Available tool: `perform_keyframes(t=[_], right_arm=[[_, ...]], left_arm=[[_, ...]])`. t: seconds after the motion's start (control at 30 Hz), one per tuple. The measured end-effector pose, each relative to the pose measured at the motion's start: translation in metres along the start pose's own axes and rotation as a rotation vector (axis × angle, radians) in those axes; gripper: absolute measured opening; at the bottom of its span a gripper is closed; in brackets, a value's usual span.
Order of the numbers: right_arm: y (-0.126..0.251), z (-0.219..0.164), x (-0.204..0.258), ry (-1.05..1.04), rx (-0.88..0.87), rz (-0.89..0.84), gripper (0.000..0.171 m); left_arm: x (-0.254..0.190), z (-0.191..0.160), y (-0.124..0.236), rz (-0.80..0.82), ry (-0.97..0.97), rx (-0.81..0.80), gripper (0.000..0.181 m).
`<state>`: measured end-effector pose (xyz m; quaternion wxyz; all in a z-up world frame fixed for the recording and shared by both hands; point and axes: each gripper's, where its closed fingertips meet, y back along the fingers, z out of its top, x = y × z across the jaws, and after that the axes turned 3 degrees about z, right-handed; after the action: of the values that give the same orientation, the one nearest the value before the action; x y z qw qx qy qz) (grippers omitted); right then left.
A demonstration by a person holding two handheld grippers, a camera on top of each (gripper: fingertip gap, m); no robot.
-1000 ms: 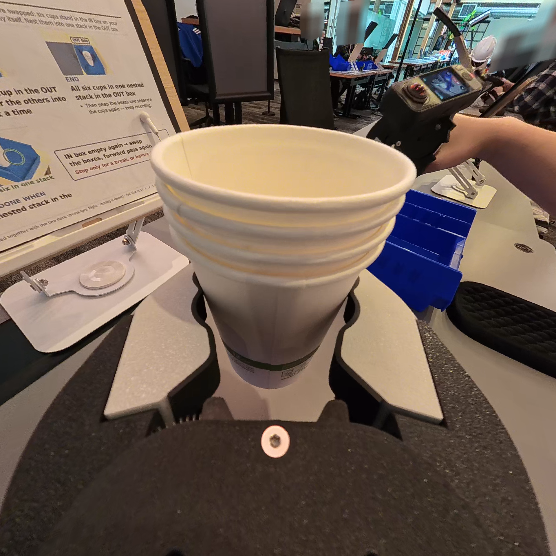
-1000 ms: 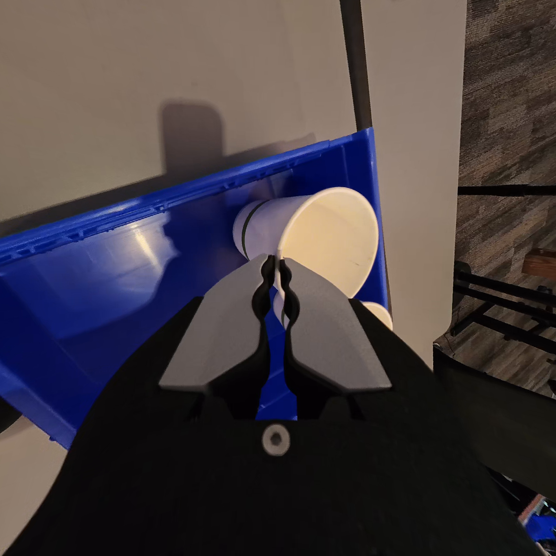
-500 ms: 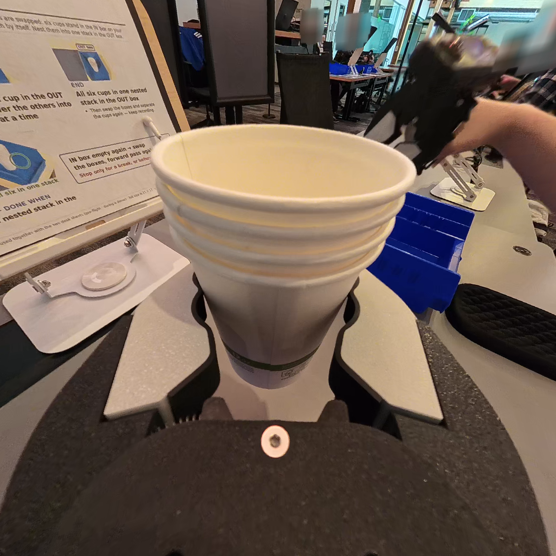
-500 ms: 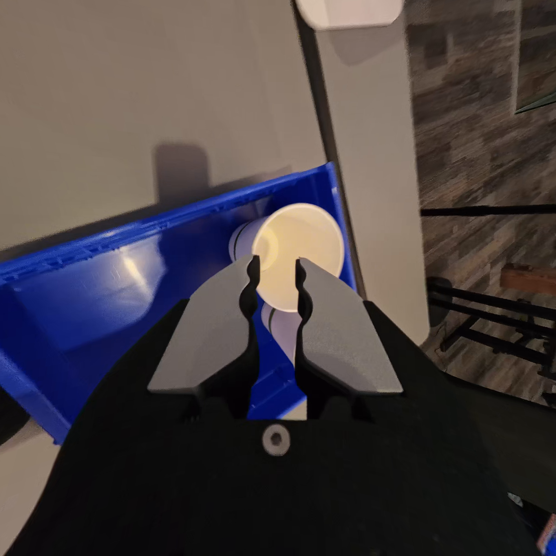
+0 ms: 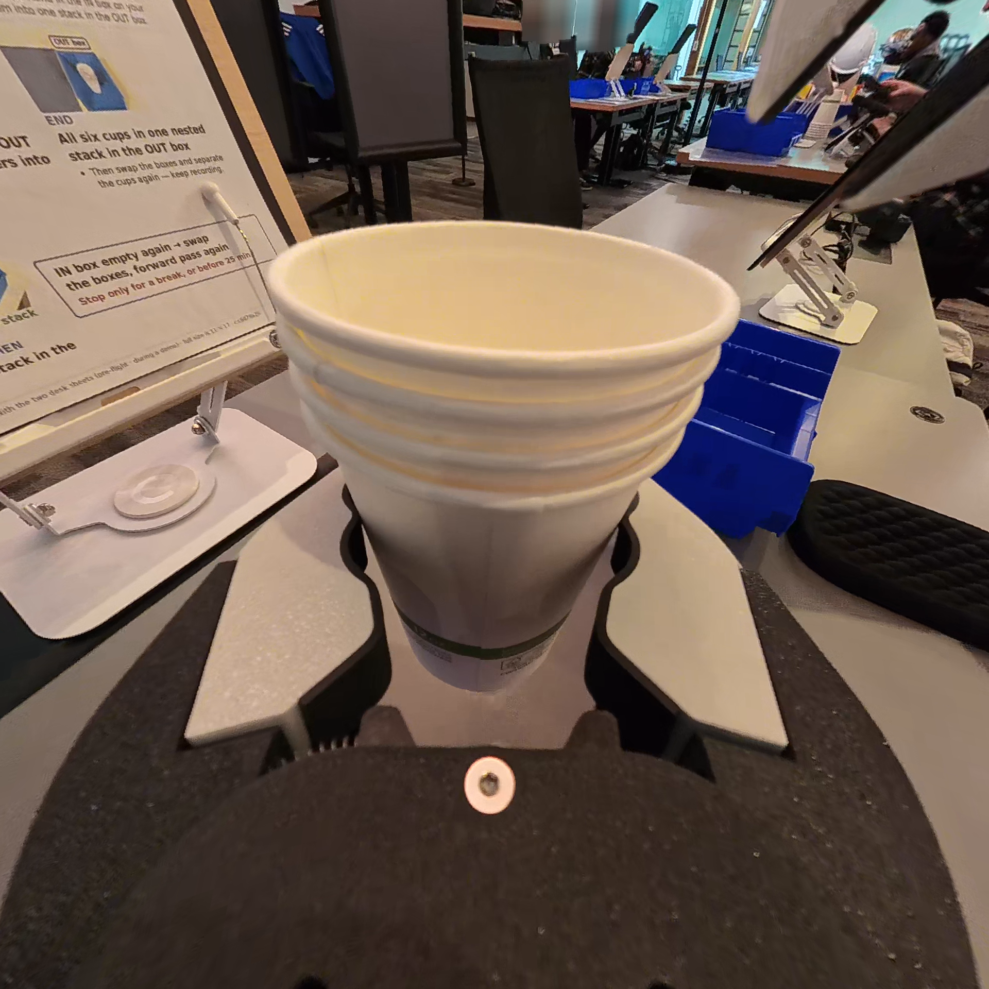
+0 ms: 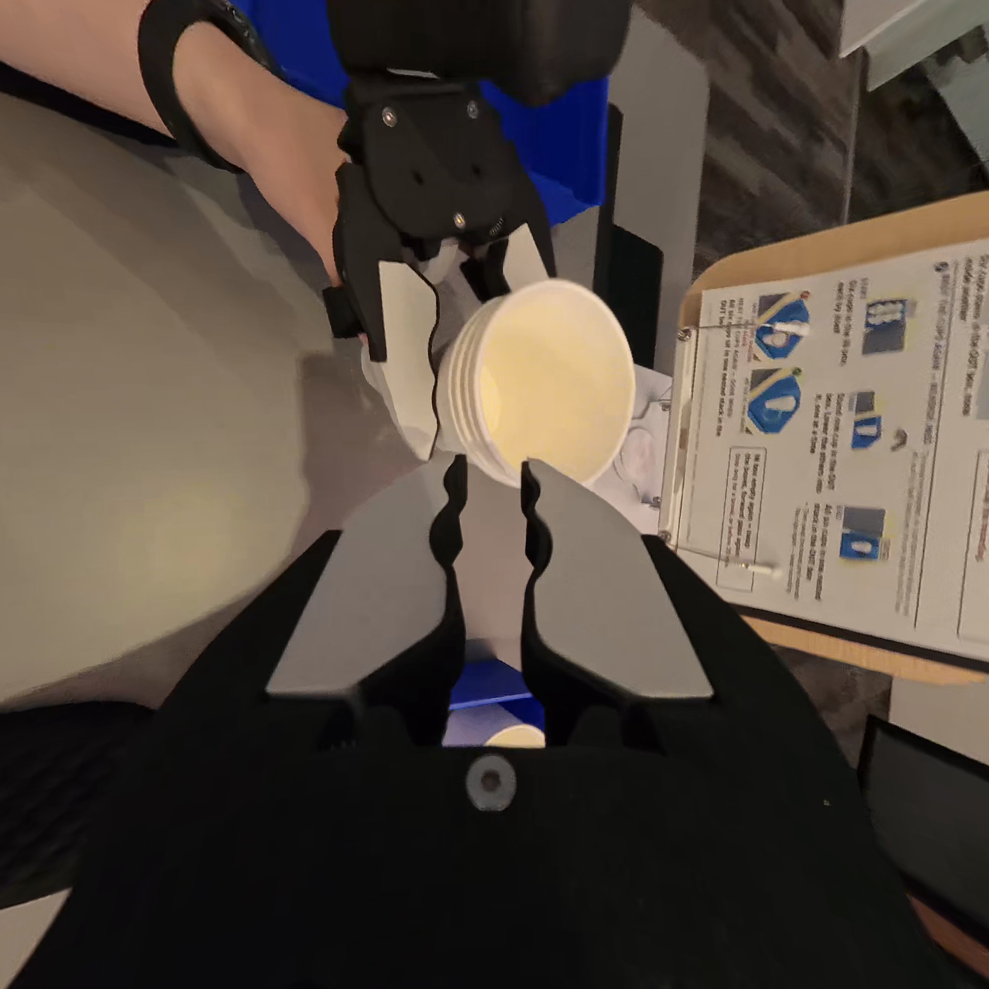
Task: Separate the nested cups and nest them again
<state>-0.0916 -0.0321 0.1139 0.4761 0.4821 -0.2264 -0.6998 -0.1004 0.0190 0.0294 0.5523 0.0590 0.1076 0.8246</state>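
**Right gripper swung from bin to stack**

Grey desk (image 5: 883, 460) bearing a blue bin (image 5: 749, 444) behind the stack, an instruction board (image 6: 835, 428) propped alongside. Left gripper (image 5: 489, 540) clamped on the nested stack of paper cups (image 5: 497, 406), gripped on the lower wall, upright and clear of the desk. Right gripper (image 6: 489, 471), half a second ago parted over a single cup in the bin, now empty, jaws spread a little, tips just short of the stack's near rim. One loose cup (image 6: 514, 738) glimpsed low between its fingers. Likely meaning: one cup dropped off, next separation about to start by pinching the top rim.
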Motion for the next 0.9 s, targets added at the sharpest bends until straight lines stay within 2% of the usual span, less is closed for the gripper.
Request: perform_keyframes(t=[0.23,0.5,0.9], right_arm=[[-0.031,0.012,0.007,0.065,0.059,0.08,0.01],[-0.031,0.014,0.011,0.027,0.031,0.145,0.004],[-0.024,0.011,0.014,0.031,0.049,0.162,0.003]], left_arm=[[-0.003,0.001,0.001,-0.009,-0.006,0.002,0.091],[-0.006,0.0,-0.001,-0.015,-0.015,0.01,0.091],[-0.009,0.0,-0.002,-0.016,-0.028,0.009,0.091]])
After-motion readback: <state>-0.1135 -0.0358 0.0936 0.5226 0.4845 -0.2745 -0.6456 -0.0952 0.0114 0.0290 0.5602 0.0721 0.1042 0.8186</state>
